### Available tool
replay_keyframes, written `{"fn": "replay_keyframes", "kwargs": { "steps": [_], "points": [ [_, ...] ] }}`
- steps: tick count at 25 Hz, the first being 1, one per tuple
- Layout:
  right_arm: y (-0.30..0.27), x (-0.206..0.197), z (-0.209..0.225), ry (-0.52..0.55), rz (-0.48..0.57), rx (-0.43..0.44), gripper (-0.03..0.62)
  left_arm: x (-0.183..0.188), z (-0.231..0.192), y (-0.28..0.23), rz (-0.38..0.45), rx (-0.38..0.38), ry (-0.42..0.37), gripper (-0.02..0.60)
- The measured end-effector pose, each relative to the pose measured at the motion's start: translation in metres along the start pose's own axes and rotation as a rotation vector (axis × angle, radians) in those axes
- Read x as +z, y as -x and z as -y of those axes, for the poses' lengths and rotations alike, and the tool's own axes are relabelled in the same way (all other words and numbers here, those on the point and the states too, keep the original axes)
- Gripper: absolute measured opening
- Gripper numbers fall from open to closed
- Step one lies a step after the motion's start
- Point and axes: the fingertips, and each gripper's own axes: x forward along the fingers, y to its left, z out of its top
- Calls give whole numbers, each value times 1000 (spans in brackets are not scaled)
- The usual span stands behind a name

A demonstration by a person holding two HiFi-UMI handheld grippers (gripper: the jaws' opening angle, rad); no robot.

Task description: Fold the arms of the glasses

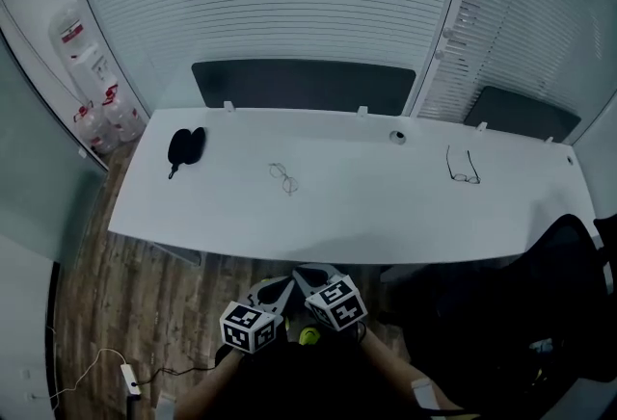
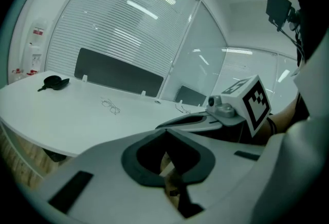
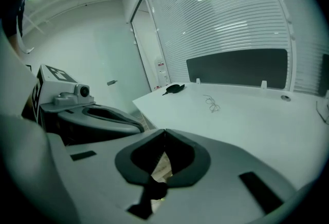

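Thin wire-framed glasses (image 1: 283,178) lie on the white table (image 1: 366,216), left of its middle, arms unfolded. A second pair, dark-framed (image 1: 462,168), lies toward the right end. Both grippers hover side by side in front of the table's near edge, well short of either pair. My left gripper (image 1: 275,291) has its jaws together with nothing between them, and so has my right gripper (image 1: 313,275). The left gripper view shows the wire glasses (image 2: 110,106) far ahead beyond its shut jaws (image 2: 165,130). The right gripper view shows the same glasses (image 3: 211,104) beyond its own shut jaws (image 3: 164,130).
A black glasses case (image 1: 185,146) rests at the table's left end. A black office chair (image 1: 540,293) stands at the right, by the table's near edge. Dark panels stand behind the table. A power strip with cable (image 1: 130,378) lies on the wooden floor.
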Motion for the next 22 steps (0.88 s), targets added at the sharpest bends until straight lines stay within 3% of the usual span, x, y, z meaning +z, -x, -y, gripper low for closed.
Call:
{"fn": "replay_keyframes", "kwargs": {
  "steps": [16, 22],
  "points": [
    [17, 7, -15, 67, 64, -18, 15, 7, 12, 13, 54, 9, -84, 11],
    [17, 5, -17, 67, 60, -19, 15, 7, 9, 19, 67, 21, -64, 11]
  ]
}}
